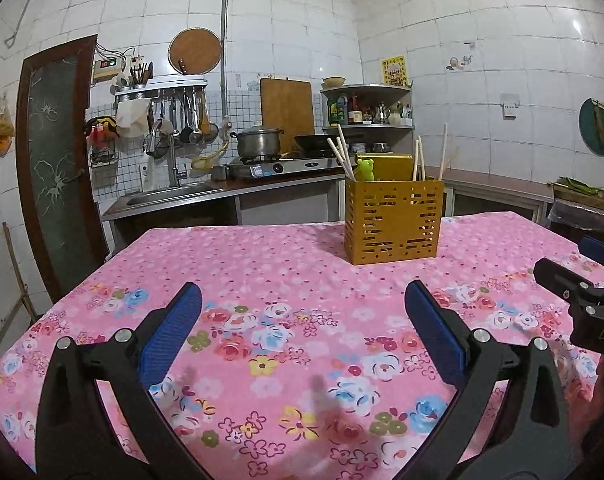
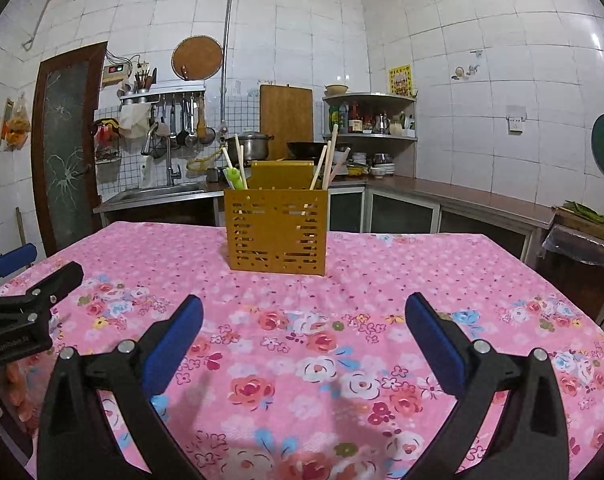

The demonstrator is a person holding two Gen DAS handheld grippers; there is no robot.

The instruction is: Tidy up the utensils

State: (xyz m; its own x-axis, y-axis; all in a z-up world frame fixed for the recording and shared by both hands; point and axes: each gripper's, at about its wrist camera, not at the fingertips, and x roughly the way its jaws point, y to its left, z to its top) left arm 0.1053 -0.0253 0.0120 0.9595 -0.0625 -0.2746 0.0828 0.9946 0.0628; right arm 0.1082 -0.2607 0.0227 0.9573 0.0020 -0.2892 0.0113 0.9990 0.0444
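The tabletop [image 2: 342, 280], under a pink floral cloth, carries only a yellow holder [image 2: 276, 230] far from both tools, with chopsticks [image 2: 327, 164] upright in its compartments. The left hand-held gripper [image 1: 302, 332] and right hand-held gripper [image 2: 302, 340] hover low, jaws wide and empty. No loose utensil shows, so the sorting looks finished or at a pause; any next move means reaching forward to the holder.

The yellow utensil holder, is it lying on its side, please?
No, the yellow utensil holder stands upright on the pink tablecloth.

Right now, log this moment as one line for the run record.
left gripper: open, nothing held | right gripper: open, nothing held | yellow utensil holder: upright on pink tablecloth, chopsticks inside
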